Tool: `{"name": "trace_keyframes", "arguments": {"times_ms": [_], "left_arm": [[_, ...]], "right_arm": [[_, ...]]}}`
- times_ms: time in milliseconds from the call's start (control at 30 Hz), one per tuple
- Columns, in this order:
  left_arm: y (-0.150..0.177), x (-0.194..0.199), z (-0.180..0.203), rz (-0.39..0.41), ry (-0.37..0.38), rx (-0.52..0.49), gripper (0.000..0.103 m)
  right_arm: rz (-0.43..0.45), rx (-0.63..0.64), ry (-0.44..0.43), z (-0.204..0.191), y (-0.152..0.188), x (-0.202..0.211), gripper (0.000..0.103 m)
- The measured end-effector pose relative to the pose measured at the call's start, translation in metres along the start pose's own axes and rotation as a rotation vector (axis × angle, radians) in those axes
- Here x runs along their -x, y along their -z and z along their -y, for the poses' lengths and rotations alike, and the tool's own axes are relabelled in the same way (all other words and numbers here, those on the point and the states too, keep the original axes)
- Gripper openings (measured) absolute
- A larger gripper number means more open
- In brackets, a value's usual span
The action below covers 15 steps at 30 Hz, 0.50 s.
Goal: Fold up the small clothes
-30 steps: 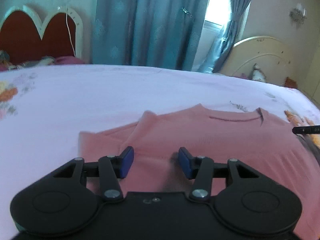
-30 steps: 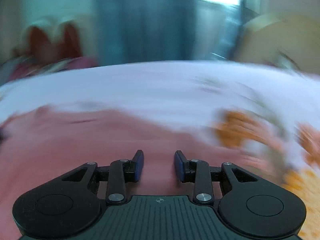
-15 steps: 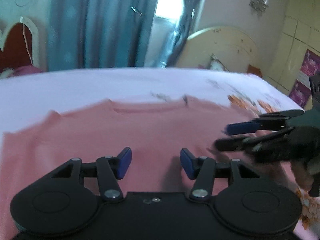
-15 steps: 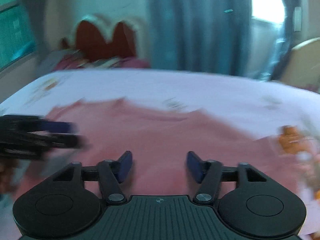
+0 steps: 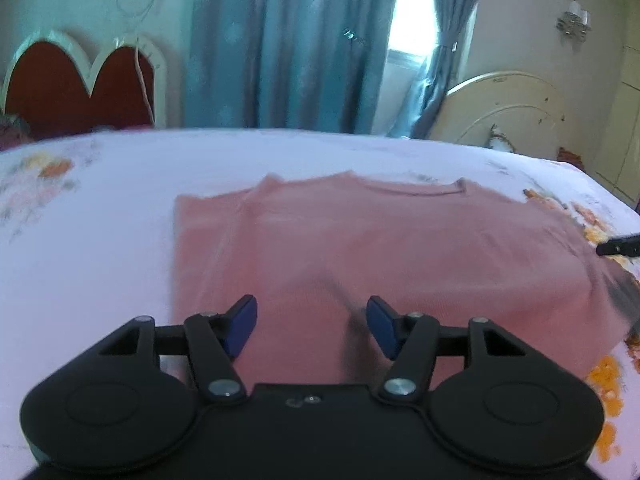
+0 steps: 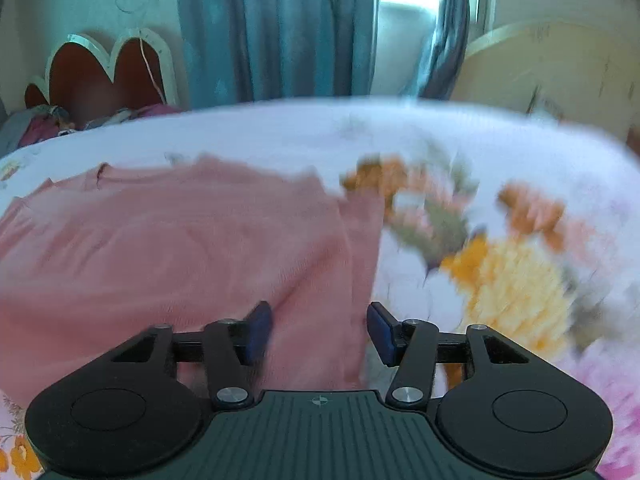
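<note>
Pink top (image 5: 400, 248): laid flat on bed (image 5: 100, 240), neckline away from grippers. Left gripper (image 5: 311, 320), right gripper (image 6: 319, 330): jaws just widened, half open, nothing held. Risk: only the top layer is pinched, so the fold bunches.

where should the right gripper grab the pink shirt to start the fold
Probably the sleeve edge on the pink shirt, the strip nearest the right gripper. It lies flat on the bedsheet with its free edge facing the flowers, so come in low from that side, slide one finger under and pinch. The jaws have just been opening, with nothing gripped. The left gripper could mirror this.
</note>
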State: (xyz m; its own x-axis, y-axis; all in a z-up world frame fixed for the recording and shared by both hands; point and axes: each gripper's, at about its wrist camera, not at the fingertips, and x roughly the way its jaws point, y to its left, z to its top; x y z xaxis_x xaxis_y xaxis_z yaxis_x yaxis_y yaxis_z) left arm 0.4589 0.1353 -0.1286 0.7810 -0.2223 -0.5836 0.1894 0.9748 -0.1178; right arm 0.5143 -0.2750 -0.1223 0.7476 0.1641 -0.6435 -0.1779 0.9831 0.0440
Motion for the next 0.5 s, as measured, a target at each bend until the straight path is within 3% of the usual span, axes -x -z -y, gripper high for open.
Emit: {"name": "trace_keyframes", "arguments": {"times_ms": [100, 233, 367, 500], "left_arm": [[-0.007, 0.000, 0.040, 0.020, 0.075, -0.039, 0.064], [-0.005, -0.015, 0.085, -0.018, 0.150, -0.090, 0.064], [0.014, -0.021, 0.097, -0.083, 0.137, -0.126, 0.064], [0.019, -0.007, 0.092, -0.068, 0.176, -0.068, 0.065]], "right_arm": [[0.017, 0.039, -0.110, -0.040, -0.003, 0.010, 0.052], [-0.034, 0.132, -0.253, -0.098, 0.007, 0.002, 0.052], [-0.083, 0.238, -0.219, -0.121, 0.035, -0.003, 0.052], [-0.073, 0.186, -0.269, -0.118, 0.034, 0.011, 0.052]]}}
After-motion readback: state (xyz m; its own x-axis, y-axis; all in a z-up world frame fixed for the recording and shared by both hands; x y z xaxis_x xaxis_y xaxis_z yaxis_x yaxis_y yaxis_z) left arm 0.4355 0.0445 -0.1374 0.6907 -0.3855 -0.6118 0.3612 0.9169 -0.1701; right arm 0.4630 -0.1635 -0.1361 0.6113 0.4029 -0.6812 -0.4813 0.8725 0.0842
